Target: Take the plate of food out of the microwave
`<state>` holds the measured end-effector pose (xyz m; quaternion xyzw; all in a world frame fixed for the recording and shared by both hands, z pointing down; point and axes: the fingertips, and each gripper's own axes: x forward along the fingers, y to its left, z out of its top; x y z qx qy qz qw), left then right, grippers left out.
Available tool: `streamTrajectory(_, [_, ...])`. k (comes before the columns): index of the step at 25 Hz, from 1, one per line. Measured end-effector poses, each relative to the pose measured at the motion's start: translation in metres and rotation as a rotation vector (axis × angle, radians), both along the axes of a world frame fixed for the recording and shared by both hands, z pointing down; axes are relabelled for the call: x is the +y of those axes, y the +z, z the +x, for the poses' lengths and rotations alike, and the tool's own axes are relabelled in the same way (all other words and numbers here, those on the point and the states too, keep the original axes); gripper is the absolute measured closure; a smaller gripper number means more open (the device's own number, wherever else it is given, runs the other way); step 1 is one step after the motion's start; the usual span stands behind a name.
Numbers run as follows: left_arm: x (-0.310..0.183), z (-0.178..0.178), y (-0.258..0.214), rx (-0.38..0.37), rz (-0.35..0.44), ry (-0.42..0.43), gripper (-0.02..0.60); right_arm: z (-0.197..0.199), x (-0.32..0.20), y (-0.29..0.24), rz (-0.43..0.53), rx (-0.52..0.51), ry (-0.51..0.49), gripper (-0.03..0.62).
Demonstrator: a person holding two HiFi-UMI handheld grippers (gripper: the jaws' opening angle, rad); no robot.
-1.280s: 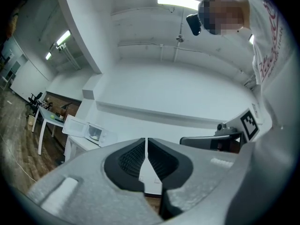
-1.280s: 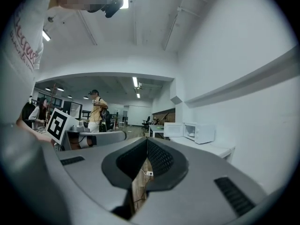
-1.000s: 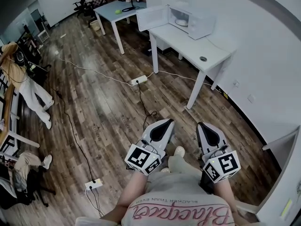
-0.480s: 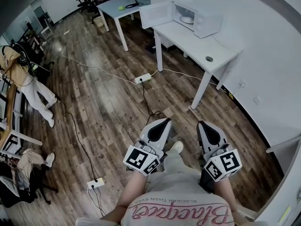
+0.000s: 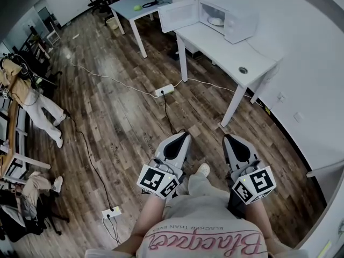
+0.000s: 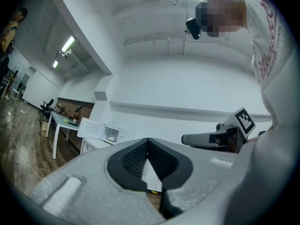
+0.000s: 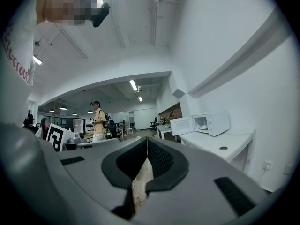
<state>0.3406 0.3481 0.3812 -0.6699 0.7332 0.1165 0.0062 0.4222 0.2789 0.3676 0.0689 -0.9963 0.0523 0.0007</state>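
Pale pink T-shirt [image 5: 204, 233] with red script lettering, light trousers [image 5: 200, 190] — grey, black-padded left gripper [image 5: 183, 136] and right gripper [image 5: 228, 138] bear black-and-white marker cubes [image 5: 157, 180].

The microwave [image 5: 231, 20] and its table [image 5: 215, 46] have drawn slightly nearer.

We are seeing the microwave [image 5: 240, 24] sitting on the table [image 5: 215, 43] well ahead of the left tongs [image 5: 184, 135] and right tongs [image 5: 227, 138], the plate [image 5: 216, 21] lying inside it.
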Motion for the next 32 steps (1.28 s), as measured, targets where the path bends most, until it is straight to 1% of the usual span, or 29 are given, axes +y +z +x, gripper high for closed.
streamTrajectory(7, [-0.036, -0.028, 0.002, -0.011, -0.027, 0.003, 0.577, -0.031, -0.036, 0.006, -0.024, 0.012, -0.014, 0.58])
streamTrajectory(14, [-0.073, -0.062, 0.004, 0.007, -0.076, -0.012, 0.577, -0.062, -0.084, 0.003, -0.073, -0.003, 0.002, 0.58])
streamTrajectory(19, [-0.099, -0.082, -0.004, 0.006, -0.072, -0.001, 0.577, -0.089, -0.104, -0.003, -0.044, -0.004, -0.008, 0.58])
streamTrajectory(24, [-0.122, -0.096, -0.006, 0.003, -0.073, 0.016, 0.577, -0.107, -0.118, -0.009, -0.042, -0.015, -0.038, 0.582])
streamTrajectory(29, [-0.145, -0.108, -0.003, 0.024, -0.068, 0.018, 0.577, -0.117, -0.137, -0.007, 0.014, 0.029, -0.031, 0.582])
streamTrajectory(32, [-0.155, -0.113, -0.003, 0.022, -0.066, 0.024, 0.577, -0.125, -0.149, -0.006, 0.025, 0.038, -0.013, 0.583])
